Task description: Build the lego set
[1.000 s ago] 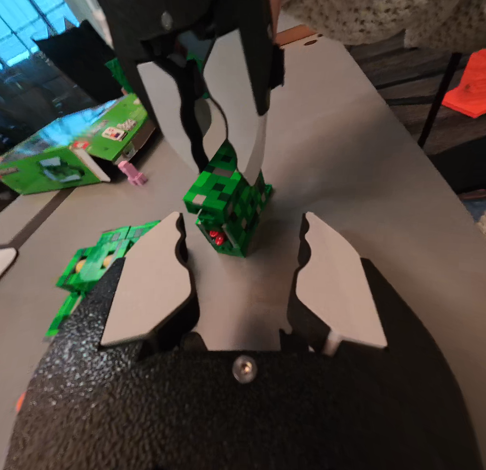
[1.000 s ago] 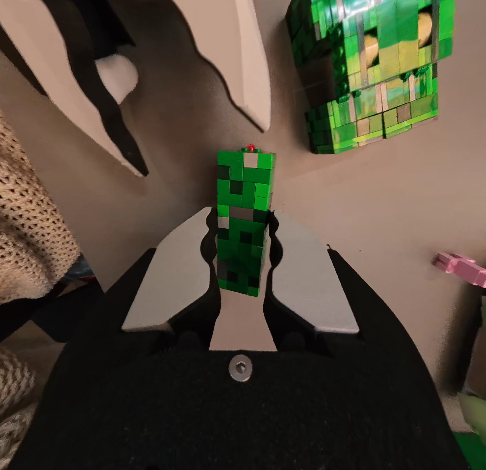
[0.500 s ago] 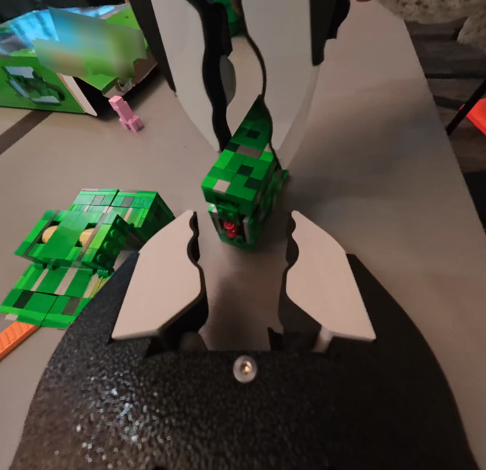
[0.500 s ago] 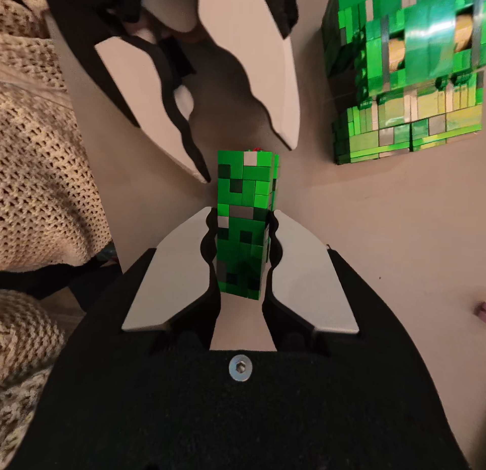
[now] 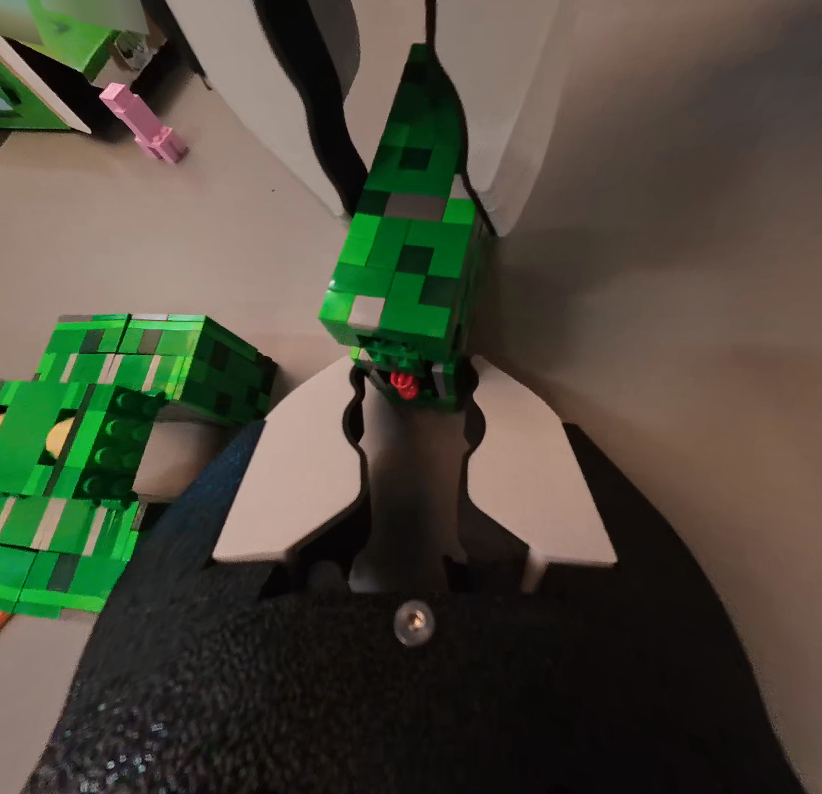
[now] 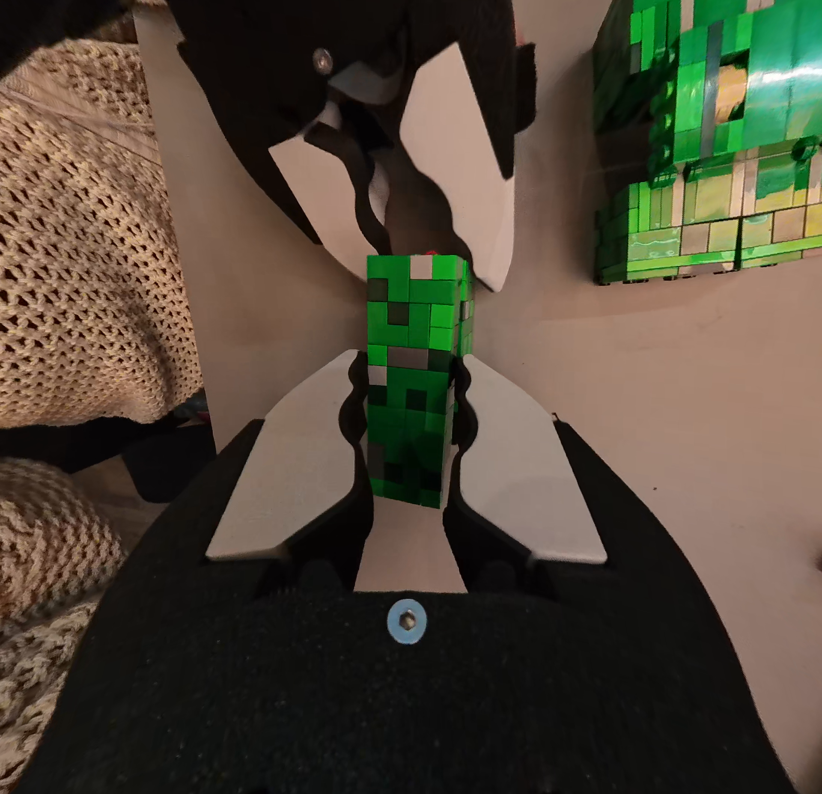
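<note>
A tall green brick column with grey and dark squares lies over the grey table. A small red part shows in its near end. My right gripper is shut on the column's lower half; in the left wrist view it comes in from the top. My left gripper has its fingertips pressed on both sides of the column's other end; it also shows in the right wrist view.
A large green brick head lies on the table left of the column, also in the right wrist view. A pink brick figure and a green box sit far left. A knitted sleeve is beside the table edge. The left gripper's tips are roughly 5 cm from the right gripper's. The large green brick head is about 8 cm from my left fingertips. Seen from the right wrist view as well.
My left gripper has moved in to the column's end and its fingers have narrowed onto it. My right gripper has kept its hold on the column.
</note>
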Demonstrator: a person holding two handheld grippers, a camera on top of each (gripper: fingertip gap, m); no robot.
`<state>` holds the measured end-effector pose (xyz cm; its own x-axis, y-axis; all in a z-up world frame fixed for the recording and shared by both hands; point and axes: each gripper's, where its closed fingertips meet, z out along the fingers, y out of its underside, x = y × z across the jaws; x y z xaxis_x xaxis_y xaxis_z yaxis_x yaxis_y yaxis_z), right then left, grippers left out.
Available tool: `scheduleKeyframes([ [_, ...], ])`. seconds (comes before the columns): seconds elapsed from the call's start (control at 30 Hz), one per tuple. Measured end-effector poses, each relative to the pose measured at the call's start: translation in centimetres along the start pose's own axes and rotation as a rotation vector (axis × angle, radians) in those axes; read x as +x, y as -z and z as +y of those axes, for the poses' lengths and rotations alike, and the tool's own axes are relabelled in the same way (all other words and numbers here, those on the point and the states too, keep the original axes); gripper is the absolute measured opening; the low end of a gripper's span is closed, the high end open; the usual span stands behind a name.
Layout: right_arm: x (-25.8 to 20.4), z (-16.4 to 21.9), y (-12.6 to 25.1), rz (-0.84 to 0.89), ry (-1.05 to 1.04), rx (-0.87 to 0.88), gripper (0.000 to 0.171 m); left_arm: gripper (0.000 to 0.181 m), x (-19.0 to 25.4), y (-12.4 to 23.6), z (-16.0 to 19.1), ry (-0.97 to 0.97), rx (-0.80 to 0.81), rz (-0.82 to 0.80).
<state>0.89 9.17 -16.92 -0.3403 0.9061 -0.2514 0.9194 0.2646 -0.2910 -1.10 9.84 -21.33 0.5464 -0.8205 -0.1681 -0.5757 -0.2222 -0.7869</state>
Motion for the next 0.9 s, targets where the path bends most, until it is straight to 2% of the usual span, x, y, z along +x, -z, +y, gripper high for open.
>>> scheduleKeyframes([
  [0.33, 0.2, 0.1, -0.2, 0.046, -0.001, -0.013, 0.037, 0.040, 0.1, 0.0, 0.0, 0.029, 0.004, 0.039],
  [0.63, 0.8, 0.8, 0.6, 0.161, -0.003, 0.049, 0.049, 0.039, 0.2, 0.0, 0.0, 0.028, 0.004, 0.043],
  [0.83, 0.0, 0.6, 2.5, 0.235, 0.045, 0.219, 0.039, 0.039, 0.2, 0.0, 0.0, 0.027, 0.003, 0.044],
  [0.9, -0.1, 1.1, 2.0, 0.233, 0.036, 0.209, 0.036, 0.039, 0.2, 0.0, 0.0, 0.027, 0.003, 0.044],
])
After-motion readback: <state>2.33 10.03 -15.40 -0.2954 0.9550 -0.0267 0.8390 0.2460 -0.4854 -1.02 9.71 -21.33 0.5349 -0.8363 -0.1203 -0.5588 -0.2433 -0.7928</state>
